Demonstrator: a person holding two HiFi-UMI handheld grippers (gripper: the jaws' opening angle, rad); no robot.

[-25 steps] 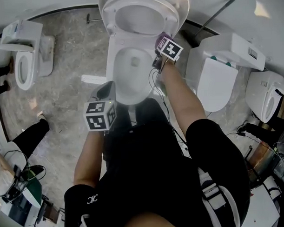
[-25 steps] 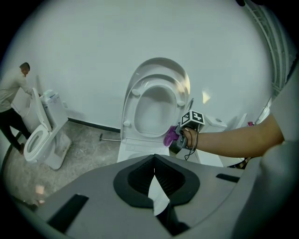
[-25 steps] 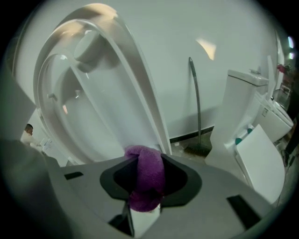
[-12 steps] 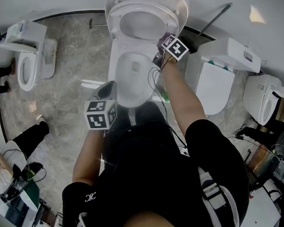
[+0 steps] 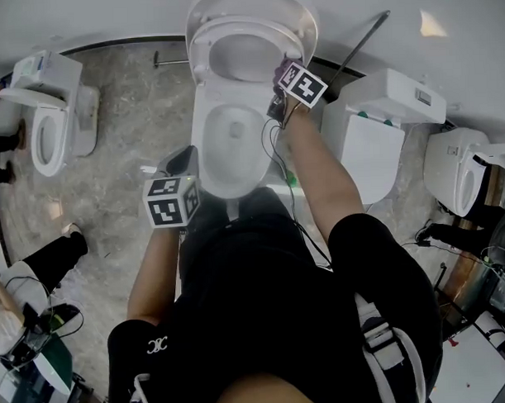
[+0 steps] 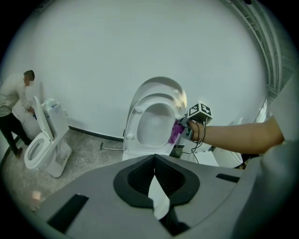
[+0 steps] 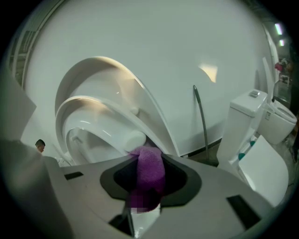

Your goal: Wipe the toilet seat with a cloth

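The cloth [image 7: 149,175] is a purple, fuzzy wad rolled into a thick finger. It is clamped between the 2 jaws of the right gripper [image 7: 150,186], and its rounded tip sticks out past them toward the toilet seat [image 7: 93,112]. Only the right gripper view shows that texture and the grip. In the head view the cloth [image 5: 282,71] is a small purple patch beside the right gripper [image 5: 279,74]. The left gripper view gives the side-on relation: the cloth [image 6: 176,132] sits at the right edge of the seat [image 6: 134,122]. The seat is raised and leans back against the open lid [image 6: 161,86].

From above, the seat [image 5: 199,48] is a white ring above the open bowl [image 5: 230,148]. The left gripper [image 5: 185,162] hangs off the bowl's near left side, apart from it. In its own view the left gripper [image 6: 154,175] has its jaws together with nothing clamped.

A thin metal rod [image 7: 202,121] leans on the white wall to the right. The head view alone shows the grey marbled floor [image 5: 125,102] and 3 more toilets around it. The left gripper view shows a person [image 6: 14,107] bent over the toilet on the left.
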